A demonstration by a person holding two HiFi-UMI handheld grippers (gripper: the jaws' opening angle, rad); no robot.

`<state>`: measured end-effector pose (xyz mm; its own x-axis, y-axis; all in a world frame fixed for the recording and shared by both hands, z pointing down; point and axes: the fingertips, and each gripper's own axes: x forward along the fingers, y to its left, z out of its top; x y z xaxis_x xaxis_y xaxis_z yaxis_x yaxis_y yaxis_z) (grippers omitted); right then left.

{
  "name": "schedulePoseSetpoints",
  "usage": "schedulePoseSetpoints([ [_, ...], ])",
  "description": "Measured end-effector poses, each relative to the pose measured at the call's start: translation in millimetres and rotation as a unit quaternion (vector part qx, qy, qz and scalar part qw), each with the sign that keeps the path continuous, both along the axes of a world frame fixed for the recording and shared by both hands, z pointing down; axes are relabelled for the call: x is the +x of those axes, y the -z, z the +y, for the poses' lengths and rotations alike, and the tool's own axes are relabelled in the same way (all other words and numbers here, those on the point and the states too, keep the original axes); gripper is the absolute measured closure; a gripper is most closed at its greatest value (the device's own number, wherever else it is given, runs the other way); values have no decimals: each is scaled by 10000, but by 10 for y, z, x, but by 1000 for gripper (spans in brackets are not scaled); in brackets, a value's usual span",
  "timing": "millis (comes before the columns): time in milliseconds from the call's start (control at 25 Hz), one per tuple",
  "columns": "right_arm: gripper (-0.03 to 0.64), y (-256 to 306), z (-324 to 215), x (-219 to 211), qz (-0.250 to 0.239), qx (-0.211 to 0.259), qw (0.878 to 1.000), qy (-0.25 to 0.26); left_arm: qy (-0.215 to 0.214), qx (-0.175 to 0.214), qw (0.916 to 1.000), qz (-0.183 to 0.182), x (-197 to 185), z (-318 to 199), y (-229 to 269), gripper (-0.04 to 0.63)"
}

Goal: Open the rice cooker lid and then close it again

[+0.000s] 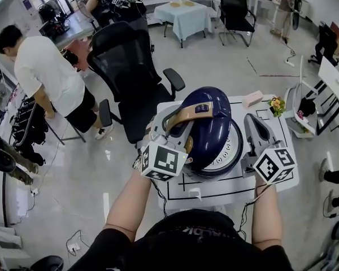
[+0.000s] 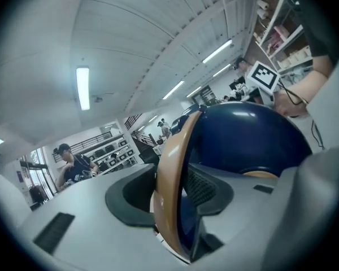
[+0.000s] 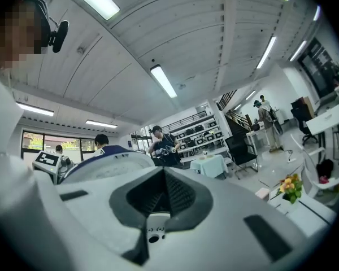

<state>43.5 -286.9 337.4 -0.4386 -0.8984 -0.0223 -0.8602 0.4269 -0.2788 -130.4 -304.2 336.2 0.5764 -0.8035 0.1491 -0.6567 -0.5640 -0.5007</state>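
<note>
A dark blue rice cooker (image 1: 229, 151) stands on the white table (image 1: 282, 176). Its domed lid (image 1: 212, 114) is tilted up, and the pale inner plate shows below it. A tan carrying handle (image 1: 187, 113) arches over the lid. My left gripper (image 1: 175, 123) is shut on that handle, which runs between its pads in the left gripper view as a tan band (image 2: 170, 174) in front of the blue lid (image 2: 248, 137). My right gripper (image 1: 254, 122) hangs to the right of the cooker, shut with nothing in it (image 3: 161, 193); the cooker (image 3: 104, 160) shows at its left.
A pink box (image 1: 252, 98) and a small flower pot (image 1: 277, 104) sit at the table's far right. A black office chair (image 1: 124, 66) stands just behind the table. A person in a white shirt (image 1: 45, 72) bends over at the left. A white plug (image 1: 195, 193) lies near the table's front edge.
</note>
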Motion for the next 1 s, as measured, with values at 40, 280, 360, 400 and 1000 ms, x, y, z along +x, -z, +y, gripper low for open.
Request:
schedulePoseSetpoints([
  [40,615,4,-5,-62,3,6,10000,49,81,-9,9999,84,-85,2,23,443],
  [280,615,11,-38,-469,18,25,9995,328,530,-165,9970,537,-599,-15,68,469],
  [360,615,20,-59,-638,28,20,9990,436,680,-225,9952,669,-779,-24,81,474],
  [400,615,23,-69,-707,32,21,9988,493,750,-251,9941,737,-850,-27,92,475],
  [1000,615,-130,-71,-947,59,-46,9967,803,1158,-722,9772,1623,-1167,-61,-96,482],
])
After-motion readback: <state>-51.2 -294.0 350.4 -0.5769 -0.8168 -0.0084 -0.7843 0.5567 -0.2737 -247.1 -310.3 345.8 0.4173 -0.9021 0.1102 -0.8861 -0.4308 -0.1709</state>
